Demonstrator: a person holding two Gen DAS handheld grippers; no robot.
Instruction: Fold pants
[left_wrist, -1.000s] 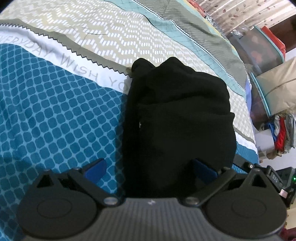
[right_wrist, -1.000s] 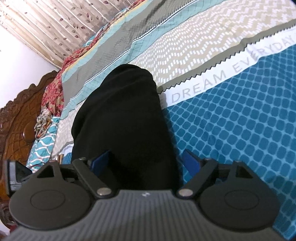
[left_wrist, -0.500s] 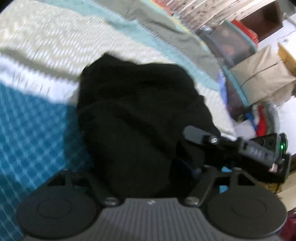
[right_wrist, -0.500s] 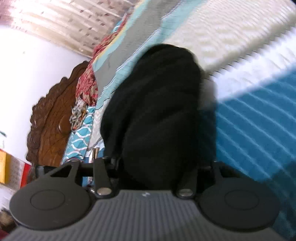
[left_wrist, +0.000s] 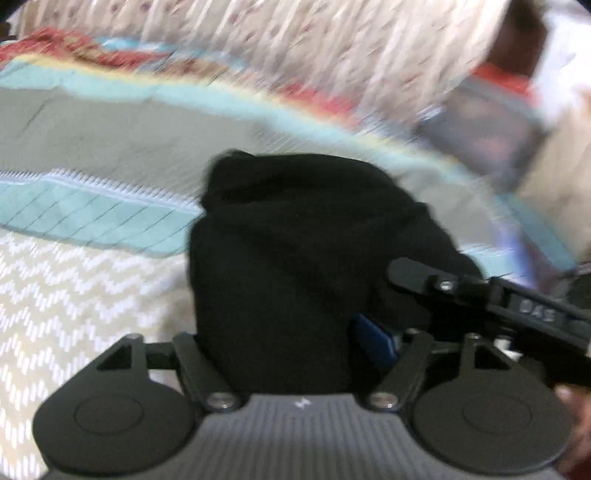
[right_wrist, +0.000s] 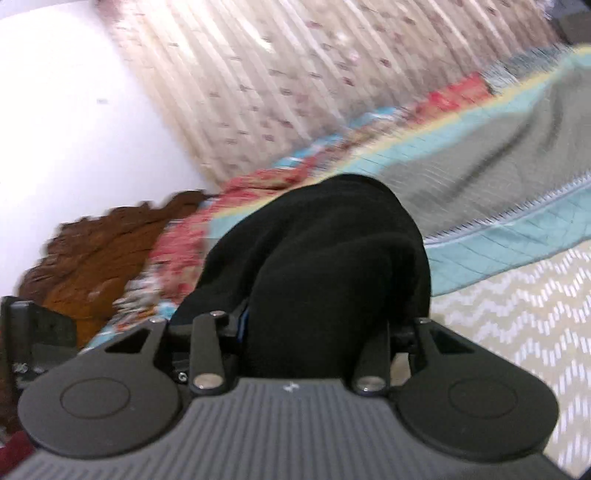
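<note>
We've got the black pants (left_wrist: 295, 266) bunched up off the bedspread (left_wrist: 74, 295), right gripper (right_wrist: 314, 332) closing on a thick fold, left gripper (left_wrist: 280, 347) opening yet seemingly gripping through the blur; soft, floppy, light fabric, best pinched at edges.

Bright, even indoor light; heavy motion smear in both wrist views.
The curtain (right_wrist: 288, 81) and bedspread (left_wrist: 92, 288) streak into blur, the wall (right_wrist: 66, 110) glares near white, the black pants (left_wrist: 295, 258) lose nearly all fold detail, and fisheye bending curves the edges, perhaps hiding finer shadows.
</note>
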